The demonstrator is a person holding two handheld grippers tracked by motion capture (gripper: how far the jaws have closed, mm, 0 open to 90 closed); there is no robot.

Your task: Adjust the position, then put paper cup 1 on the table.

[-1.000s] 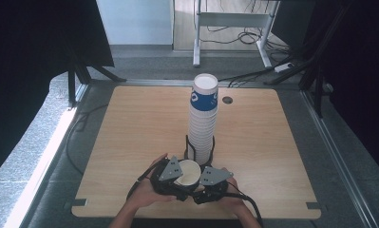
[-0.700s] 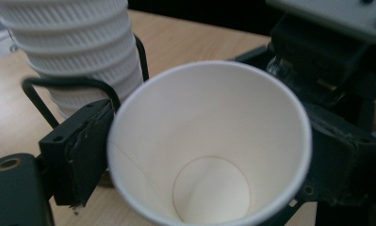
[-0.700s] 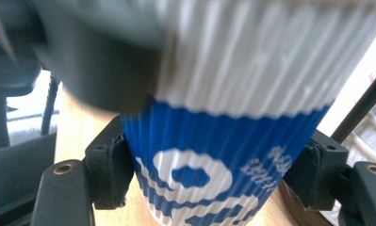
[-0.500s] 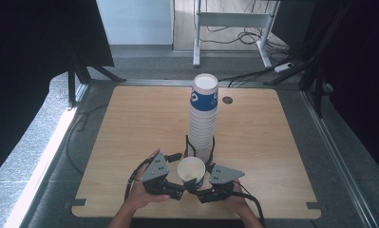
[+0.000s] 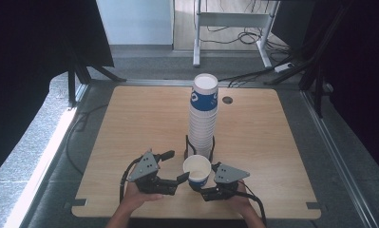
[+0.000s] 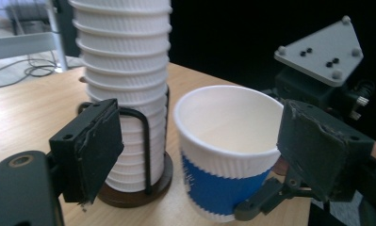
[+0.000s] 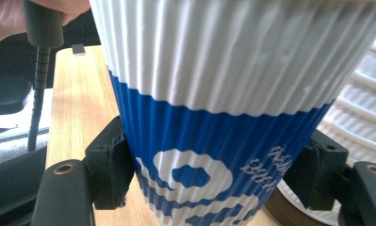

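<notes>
Single cup: separated from the stack, upright near the worktop's front edge. Right tongs clamped on its base; left tongs apart, just closing (nothing gripped). Placement pending.

Paper cup: ribbed, matt, white with blue band; smooth inside. Stack of cups: same ribbed matt paper. Holder: thin black wire, slightly glossy, on dark round base. Bench: light wood, smooth, matt. Right claw: matt black plastic, with rough-edged rubbery pads.
</notes>
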